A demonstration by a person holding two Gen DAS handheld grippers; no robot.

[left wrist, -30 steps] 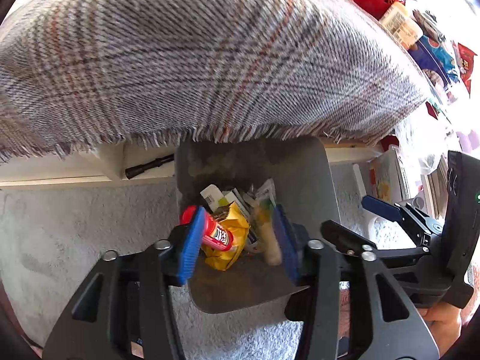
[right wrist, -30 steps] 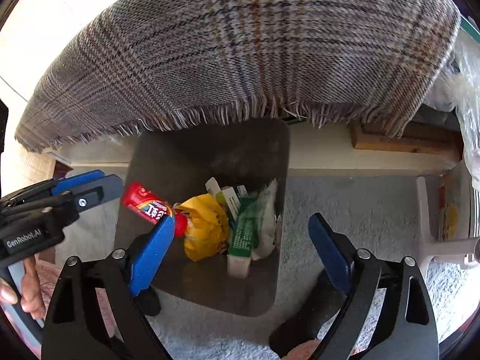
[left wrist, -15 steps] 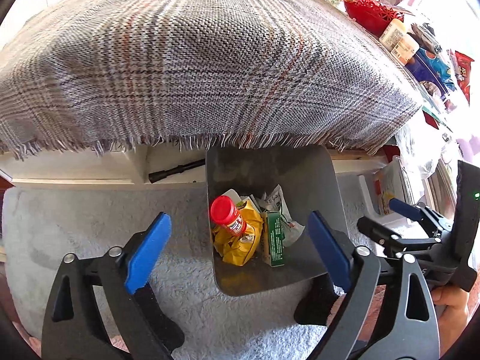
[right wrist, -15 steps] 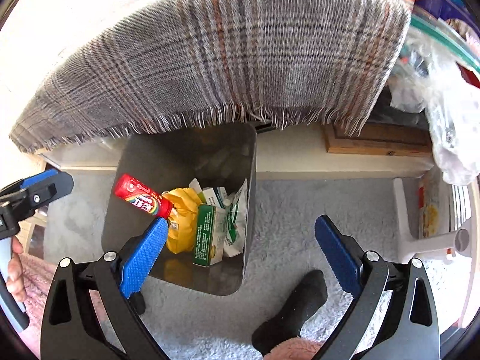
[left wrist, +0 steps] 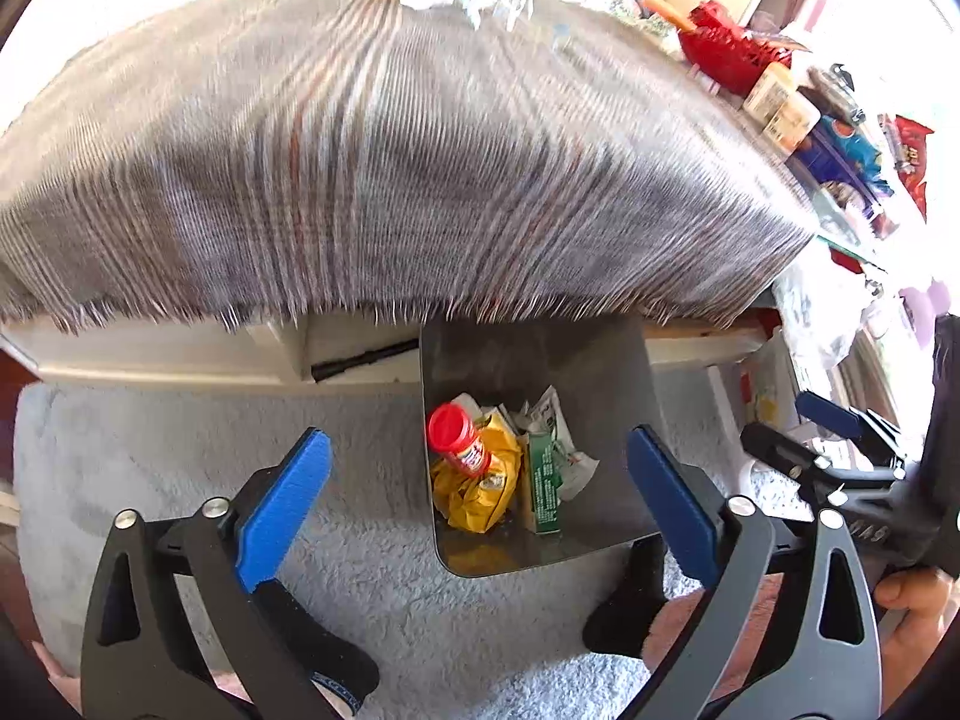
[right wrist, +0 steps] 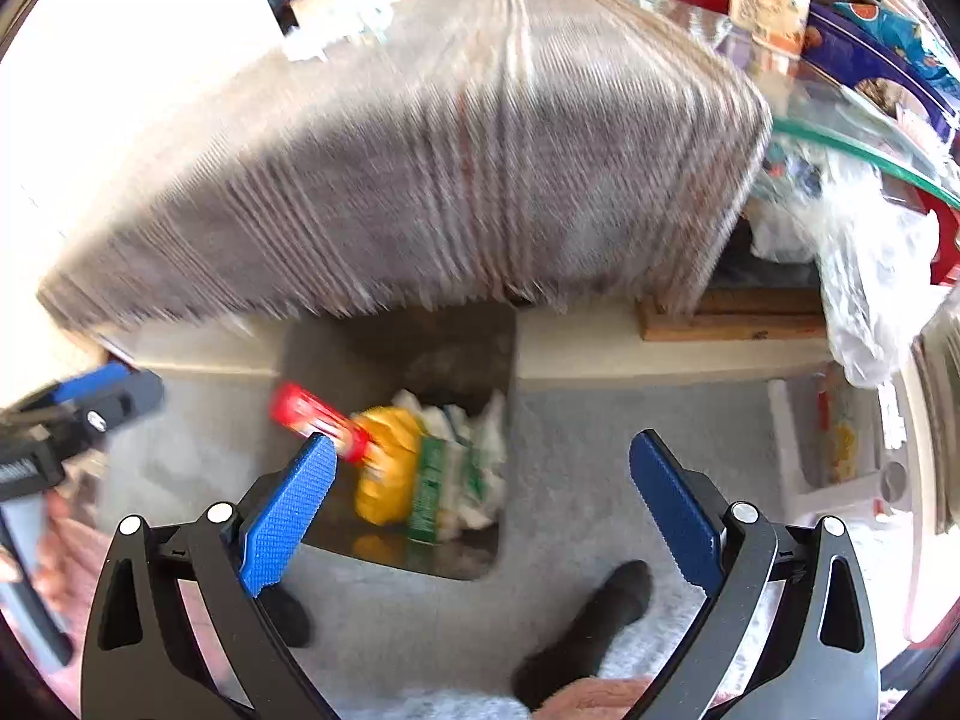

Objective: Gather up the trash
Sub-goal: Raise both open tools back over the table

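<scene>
A dark grey bin (left wrist: pixel 600 516) stands on the carpet below the table edge. In it lie a red-capped tube (left wrist: pixel 459 441), a crumpled yellow wrapper (left wrist: pixel 480 492), a green carton (left wrist: pixel 543 492) and white wrappers (left wrist: pixel 558 420). My left gripper (left wrist: pixel 477 438) hovers above the bin with its jaws opening wide and nothing between them. My right gripper (right wrist: pixel 485 439) is open and empty, also above the bin (right wrist: pixel 372 348), where the tube (right wrist: pixel 312 420), the yellow wrapper (right wrist: pixel 387 468) and the carton (right wrist: pixel 435 492) show blurred.
A plaid cloth (left wrist: pixel 390 168) covers the table and hangs over the bin's far side. A red basket (left wrist: pixel 732 54) and snack packets sit at the table's right end. A clear plastic bag (right wrist: pixel 870 276) hangs at the right. The person's socked feet (right wrist: pixel 600 618) stand on the grey carpet (left wrist: pixel 180 432).
The left jaws have spread from half closed inside the bin to wide apart. Both grippers have risen away from the bin, which now looks smaller. The table top has come into view.
</scene>
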